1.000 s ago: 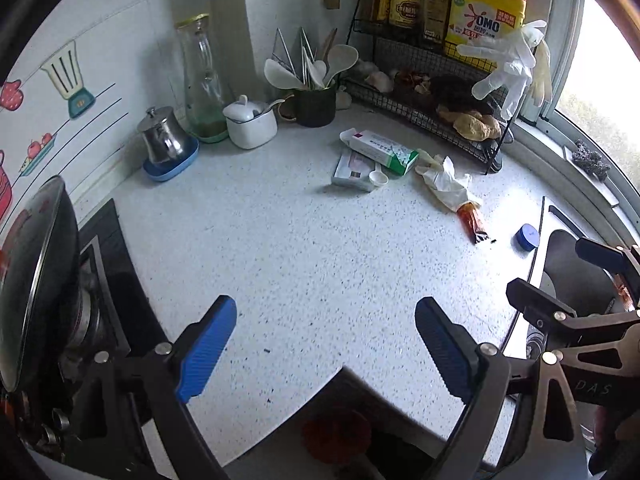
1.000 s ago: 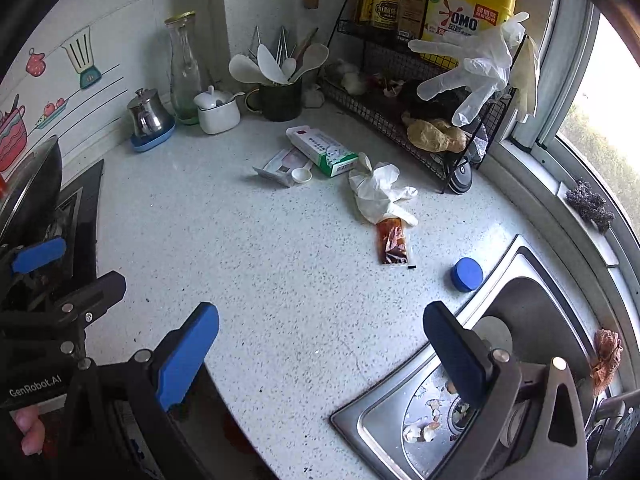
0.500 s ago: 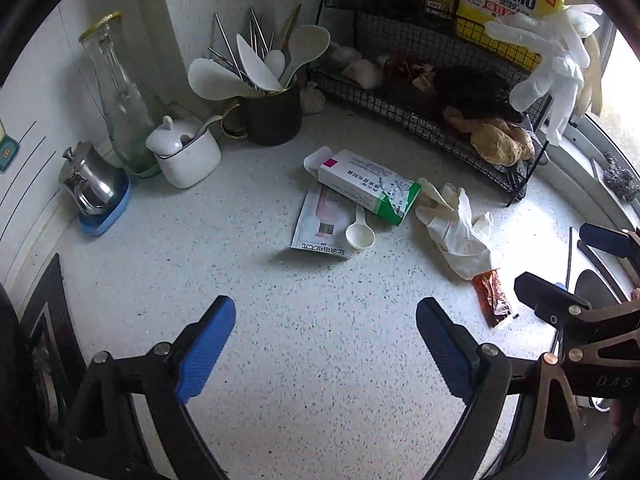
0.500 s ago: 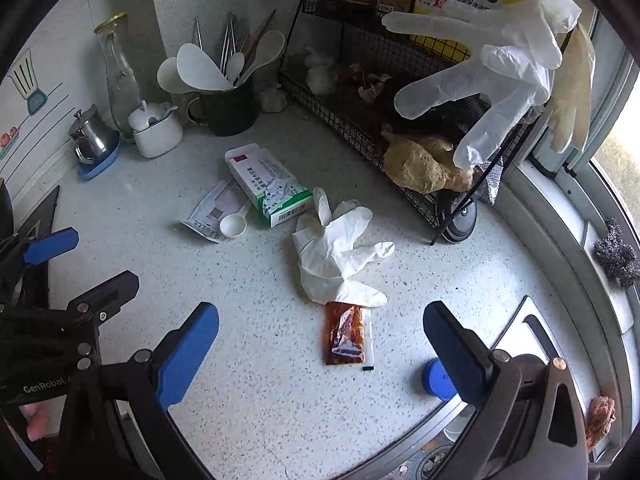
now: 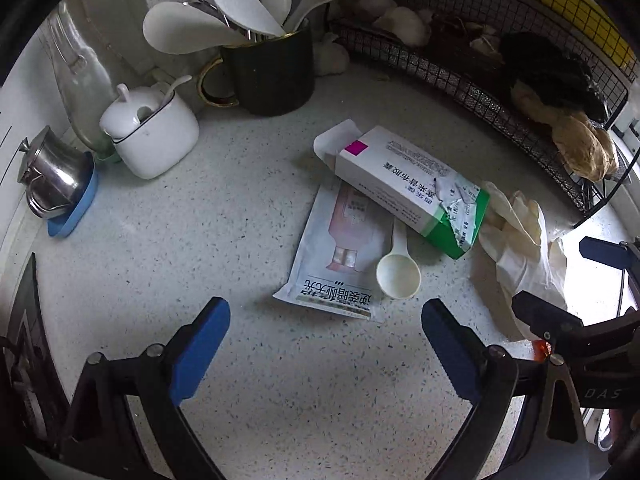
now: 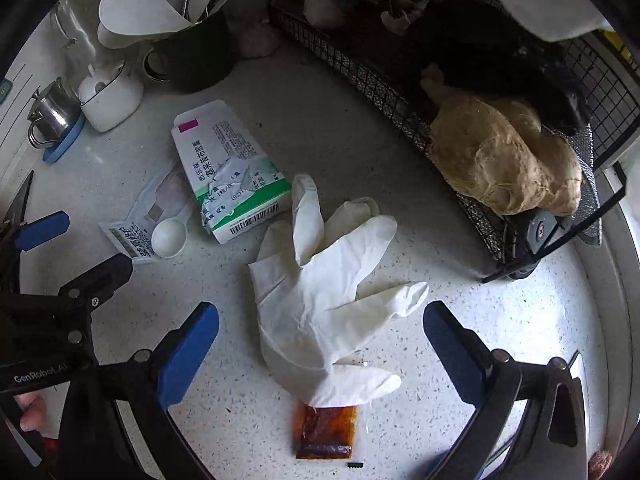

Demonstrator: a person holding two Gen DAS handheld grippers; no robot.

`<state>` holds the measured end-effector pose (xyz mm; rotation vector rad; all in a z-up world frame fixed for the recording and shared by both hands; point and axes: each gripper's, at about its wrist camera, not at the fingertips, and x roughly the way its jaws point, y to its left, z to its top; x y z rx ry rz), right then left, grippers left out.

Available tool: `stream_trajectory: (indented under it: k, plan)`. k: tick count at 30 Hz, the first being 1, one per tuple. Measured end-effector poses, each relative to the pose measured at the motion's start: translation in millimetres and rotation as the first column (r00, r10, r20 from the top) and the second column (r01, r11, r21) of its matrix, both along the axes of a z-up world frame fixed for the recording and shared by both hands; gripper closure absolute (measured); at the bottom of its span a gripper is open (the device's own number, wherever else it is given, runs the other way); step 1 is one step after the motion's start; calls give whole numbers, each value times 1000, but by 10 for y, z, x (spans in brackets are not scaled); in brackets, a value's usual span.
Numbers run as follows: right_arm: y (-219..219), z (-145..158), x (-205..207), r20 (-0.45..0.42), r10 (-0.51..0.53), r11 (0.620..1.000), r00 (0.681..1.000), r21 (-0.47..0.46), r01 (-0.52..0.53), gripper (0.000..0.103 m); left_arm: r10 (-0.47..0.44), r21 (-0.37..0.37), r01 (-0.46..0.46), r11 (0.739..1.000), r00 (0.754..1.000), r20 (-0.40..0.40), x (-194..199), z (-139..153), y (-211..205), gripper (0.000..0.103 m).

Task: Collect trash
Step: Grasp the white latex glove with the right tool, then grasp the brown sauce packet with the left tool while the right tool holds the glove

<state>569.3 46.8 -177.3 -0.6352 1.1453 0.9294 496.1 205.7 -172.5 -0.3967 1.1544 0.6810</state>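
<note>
Trash lies on the speckled counter: a torn white-and-green medicine box (image 5: pixel 408 184) (image 6: pixel 228 172), a flat printed sachet (image 5: pixel 340 252) (image 6: pixel 136 232) under it, and a white plastic scoop (image 5: pixel 398 276) (image 6: pixel 168 236) on the sachet. To their right lie a white disposable glove (image 5: pixel 520 240) (image 6: pixel 320 300) and a brown sauce packet (image 6: pixel 325 432) at its cuff. My left gripper (image 5: pixel 323 320) hangs open just in front of the sachet's near edge. My right gripper (image 6: pixel 320 316) is open above the glove, one finger on each side. Neither holds anything.
At the back stand a black mug of utensils (image 5: pixel 272 76), a white lidded pot (image 5: pixel 156 136), a glass bottle (image 5: pixel 80 80) and a steel jug (image 5: pixel 52 176) on a blue coaster. A black wire rack (image 6: pixel 400 92) with ginger (image 6: pixel 500 160) borders the right. A stove edge is at the left.
Both grippers have come forward and down toward the trash, which now fills both views. The sink and blue cap have dropped out of sight. Both stay open.
</note>
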Motion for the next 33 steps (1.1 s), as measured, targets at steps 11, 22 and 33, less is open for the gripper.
stream_trajectory:
  k: [11,22,33]
  plan:
    - [22,-233,-45,-6,42,999,999,-7,-42,3,-60,-71,60,996,998,11,119,-179,-57,7]
    - [-321,83,-177,-20,64,995,998,74,-62,96,-34,-57,36,998,999,34,-107,24,-218,7]
    - [-1174,884,-381,23,-8,981,1000,193,4,97,-87,-90,101,991,985,150,-304,527,-661,7]
